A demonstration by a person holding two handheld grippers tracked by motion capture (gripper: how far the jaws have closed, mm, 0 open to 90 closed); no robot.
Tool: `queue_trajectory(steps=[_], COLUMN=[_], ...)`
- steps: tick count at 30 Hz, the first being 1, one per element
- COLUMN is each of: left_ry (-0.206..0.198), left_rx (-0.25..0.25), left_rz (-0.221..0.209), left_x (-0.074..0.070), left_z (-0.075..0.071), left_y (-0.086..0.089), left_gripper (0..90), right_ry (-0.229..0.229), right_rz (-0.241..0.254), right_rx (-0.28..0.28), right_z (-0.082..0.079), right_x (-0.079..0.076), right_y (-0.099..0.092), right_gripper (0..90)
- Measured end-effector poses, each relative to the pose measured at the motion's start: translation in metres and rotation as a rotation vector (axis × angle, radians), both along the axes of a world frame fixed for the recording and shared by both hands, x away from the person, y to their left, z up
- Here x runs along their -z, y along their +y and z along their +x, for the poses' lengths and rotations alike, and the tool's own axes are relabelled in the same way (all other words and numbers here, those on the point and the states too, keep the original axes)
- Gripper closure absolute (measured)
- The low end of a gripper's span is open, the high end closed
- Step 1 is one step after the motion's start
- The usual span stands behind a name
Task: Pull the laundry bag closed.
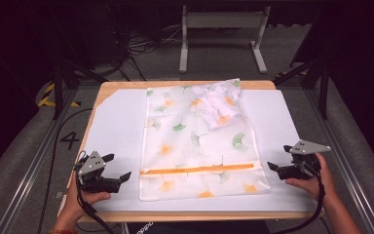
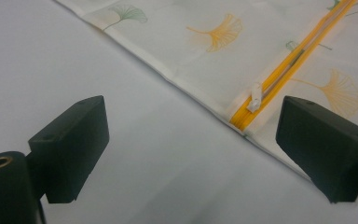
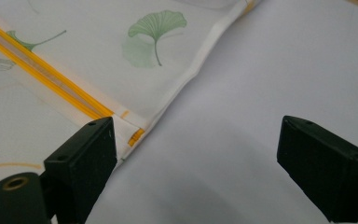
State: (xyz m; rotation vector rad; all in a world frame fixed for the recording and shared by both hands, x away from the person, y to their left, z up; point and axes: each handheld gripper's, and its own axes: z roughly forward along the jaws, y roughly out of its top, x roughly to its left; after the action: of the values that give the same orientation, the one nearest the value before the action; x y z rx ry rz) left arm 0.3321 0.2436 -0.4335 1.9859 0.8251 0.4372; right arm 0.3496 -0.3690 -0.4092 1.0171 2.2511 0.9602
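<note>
A white see-through zip bag printed with ginkgo leaves lies flat in the middle of the white sheet. An orange zipper runs across it near the front. A crumpled cloth of the same print sits at the bag's far right part. My left gripper stands open just left of the zipper's left end; its view shows the open gripper facing the white zipper pull. At the bag's right edge my right gripper is open, and the right gripper view has it beside the zipper's end. Nothing is between either pair of jaws.
The sheet covers a wooden table. Bare sheet lies on both sides of the bag. Beyond the table stand a grey metal frame and floor cables. Rails run along both sides of the table.
</note>
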Motion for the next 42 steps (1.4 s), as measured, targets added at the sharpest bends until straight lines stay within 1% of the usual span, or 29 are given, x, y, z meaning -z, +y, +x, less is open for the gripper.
queue_trajectory(steps=[2, 3, 4, 5, 6, 7, 8, 9, 11, 13, 15, 18, 20, 21, 22, 23, 25, 26, 28, 29, 31, 32, 33, 34, 35, 37, 39, 40, 42], left_ry=[0.0, 0.001, 0.008, 0.002, -0.002, 0.015, 0.015, 0.01, 0.019, 0.03, 0.027, 0.032, 0.036, 0.036, 0.034, 0.033, 0.027, 0.027, 0.032, 0.037, 0.04, 0.039, 0.046, 0.05, 0.054, 0.058, 0.056, 0.057, 0.065], left_rx=[0.01, 0.004, 0.019, 0.034, 0.028, 0.036, 0.044, 0.042, 0.05, 0.057, 0.08, 0.084, 0.089, 0.089, 0.094, 0.105, 0.12, 0.131, 0.157, 0.161, 0.175, 0.175, 0.18, 0.194, 0.204, 0.213, 0.224, 0.227, 0.243], left_rz=[0.009, 0.017, 0.014, 0.028, 0.047, 0.033, 0.025, 0.038, 0.04, 0.023, 0.034, 0.041, 0.03, 0.03, 0.037, 0.043, 0.059, 0.064, 0.079, 0.084, 0.1, 0.111, 0.116, 0.115, 0.122, 0.144, 0.16, 0.165, 0.153], left_x=[0.0, 0.001, 0.002, 0.003, 0.004, 0.005, 0.006, 0.006, 0.006, 0.007, 0.007, 0.008, 0.008, 0.008, 0.008, 0.007, 0.007, 0.007, 0.008, 0.008, 0.009, 0.01, 0.01, 0.011, 0.012, 0.013, 0.013, 0.013, 0.013], left_z=[-0.001, -0.002, -0.003, -0.003, -0.004, -0.005, -0.005, -0.006, -0.006, -0.006, -0.007, -0.007, -0.006, -0.006, -0.005, -0.004, -0.003, -0.002, -0.001, 0.0, 0.002, 0.004, 0.005, 0.007, 0.007, 0.009, 0.011, 0.013, 0.015], left_y=[-0.001, -0.002, -0.003, -0.004, -0.005, -0.006, -0.005, -0.005, -0.005, -0.005, -0.006, -0.007, -0.007, -0.007, -0.008, -0.009, -0.013, -0.015, -0.02, -0.021, -0.024, -0.026, -0.028, -0.03, -0.033, -0.037, -0.039, -0.04, -0.04], left_gripper=[15.7, 15.9, 17.7, 20.7, 21.8, 22.0, 23.4, 25.8, 28.8, 33.3, 38.1, 36.7, 36.3, 34.9, 34.9, 32.1, 31.9, 30.9, 30.0, 28.3, 29.3, 29.8, 29.8, 29.9, 31.2, 30.4, 33.6, 32.7, 32.7], right_ry=[-0.018, -0.011, -0.021, -0.022, -0.016, -0.021, -0.02, -0.013, -0.016, -0.009, -0.014, 0.0, 0.004, 0.004, 0.005, 0.01, 0.015, 0.017, 0.007, 0.018, 0.018, 0.008, 0.014, 0.022, 0.018, 0.025, 0.02, 0.013, 0.021], right_rz=[0.007, 0.002, -0.003, -0.004, -0.004, -0.009, -0.013, -0.013, -0.02, -0.028, -0.043, -0.034, -0.046, -0.046, -0.064, -0.075, -0.079, -0.084, -0.105, -0.105, -0.132, -0.148, -0.154, -0.161, -0.176, -0.192, -0.205, -0.211, -0.218], right_rx=[-0.013, -0.023, -0.03, -0.039, -0.05, -0.055, -0.061, -0.073, -0.085, -0.11, -0.136, -0.194, -0.238, -0.238, -0.276, -0.313, -0.38, -0.418, -0.464, -0.492, -0.531, -0.547, -0.569, -0.587, -0.596, -0.626, -0.652, -0.668, -0.698], right_z=[-0.002, -0.002, -0.004, -0.004, -0.004, -0.005, -0.004, -0.004, -0.002, -0.001, 0.001, 0.005, 0.008, 0.008, 0.01, 0.011, 0.014, 0.016, 0.019, 0.021, 0.025, 0.026, 0.027, 0.029, 0.03, 0.034, 0.037, 0.038, 0.04], right_x=[-0.003, -0.004, -0.005, -0.006, -0.007, -0.008, -0.009, -0.01, -0.012, -0.013, -0.015, -0.019, -0.019, -0.019, -0.019, -0.019, -0.02, -0.02, -0.02, -0.02, -0.02, -0.02, -0.02, -0.02, -0.02, -0.02, -0.02, -0.021, -0.021], right_y=[0.003, 0.006, 0.008, 0.011, 0.013, 0.016, 0.019, 0.02, 0.026, 0.033, 0.043, 0.063, 0.077, 0.077, 0.09, 0.102, 0.122, 0.134, 0.153, 0.164, 0.182, 0.191, 0.199, 0.207, 0.216, 0.232, 0.247, 0.255, 0.27], right_gripper=[14.6, 14.3, 15.1, 15.8, 15.9, 16.1, 16.9, 17.6, 18.7, 19.8, 22.5, 25.5, 31.2, 31.2, 33.2, 38.3, 44.6, 45.5, 46.8, 49.1, 50.5, 51.7, 53.6, 53.5, 53.6, 54.2, 55.7, 56.6, 57.2])
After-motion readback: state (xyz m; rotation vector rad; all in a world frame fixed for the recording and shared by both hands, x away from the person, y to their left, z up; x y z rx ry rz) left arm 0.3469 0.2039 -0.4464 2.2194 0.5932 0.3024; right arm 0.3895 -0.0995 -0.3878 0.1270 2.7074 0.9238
